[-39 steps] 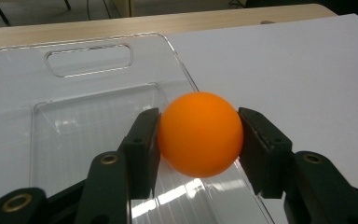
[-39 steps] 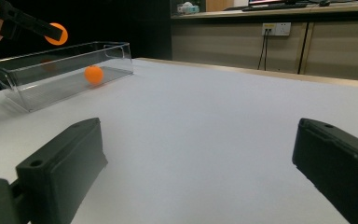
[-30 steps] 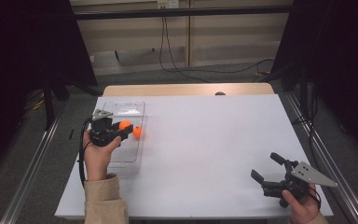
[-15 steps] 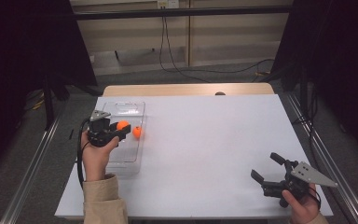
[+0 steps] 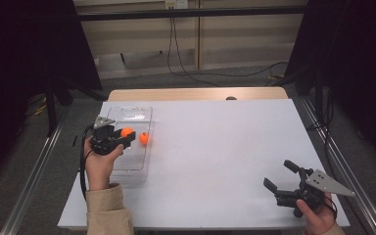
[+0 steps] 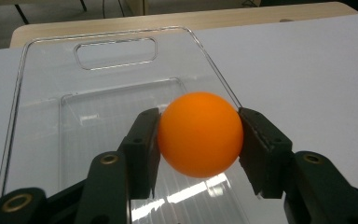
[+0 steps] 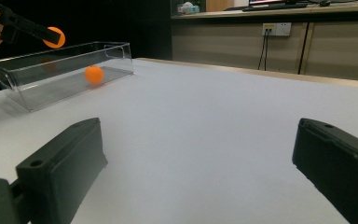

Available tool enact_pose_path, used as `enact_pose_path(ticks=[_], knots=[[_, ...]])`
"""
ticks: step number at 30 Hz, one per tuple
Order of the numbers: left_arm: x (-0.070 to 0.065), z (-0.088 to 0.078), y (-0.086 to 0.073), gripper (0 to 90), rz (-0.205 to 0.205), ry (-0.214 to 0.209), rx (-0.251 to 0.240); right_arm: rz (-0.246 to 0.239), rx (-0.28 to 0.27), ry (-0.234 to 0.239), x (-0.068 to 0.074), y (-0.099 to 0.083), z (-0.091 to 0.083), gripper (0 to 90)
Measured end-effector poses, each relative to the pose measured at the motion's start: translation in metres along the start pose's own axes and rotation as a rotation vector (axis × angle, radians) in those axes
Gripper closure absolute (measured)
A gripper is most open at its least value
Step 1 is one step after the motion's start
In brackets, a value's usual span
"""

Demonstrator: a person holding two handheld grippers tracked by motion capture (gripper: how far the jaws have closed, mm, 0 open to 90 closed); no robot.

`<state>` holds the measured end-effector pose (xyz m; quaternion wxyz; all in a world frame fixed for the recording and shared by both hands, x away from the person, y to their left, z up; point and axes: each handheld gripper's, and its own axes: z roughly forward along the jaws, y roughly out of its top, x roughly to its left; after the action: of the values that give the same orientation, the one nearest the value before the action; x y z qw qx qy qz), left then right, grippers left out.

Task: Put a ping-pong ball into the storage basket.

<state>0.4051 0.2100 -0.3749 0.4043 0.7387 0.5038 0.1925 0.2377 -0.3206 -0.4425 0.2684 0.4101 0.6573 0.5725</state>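
An orange ball (image 6: 199,134) sits squeezed between the two black jaws of my left gripper (image 6: 199,126), which is shut on it. In the high view that gripper (image 5: 127,133) hovers over a clear plastic bin (image 5: 127,113) at the table's left side, jaws pointing right. A second orange ball (image 5: 143,138) lies by the bin's right wall; the right gripper view shows it inside the bin (image 7: 94,74). My right gripper (image 5: 276,173) is held low near the front right corner, jaws wide apart (image 7: 198,135) with nothing between them.
The white table top (image 5: 225,142) stretches between the bin and the right hand. A wooden strip (image 5: 196,94) runs along the far edge. Metal rails flank both sides, and cables hang behind the table.
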Motion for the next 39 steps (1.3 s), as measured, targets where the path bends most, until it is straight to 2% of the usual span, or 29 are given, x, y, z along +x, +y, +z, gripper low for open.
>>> enact_pose_path(ticks=[21, 39], knots=[[0.004, 0.002, -0.006, 50.9, 0.012, 0.024, 0.008, 0.001, 0.001, 0.0, 0.0, 0.0, 0.0, 1.7], [0.007, 0.006, -0.011, 50.9, 0.019, 0.04, 0.039, 0.003, 0.003, -0.001, 0.001, 0.0, 0.001, 1.7]])
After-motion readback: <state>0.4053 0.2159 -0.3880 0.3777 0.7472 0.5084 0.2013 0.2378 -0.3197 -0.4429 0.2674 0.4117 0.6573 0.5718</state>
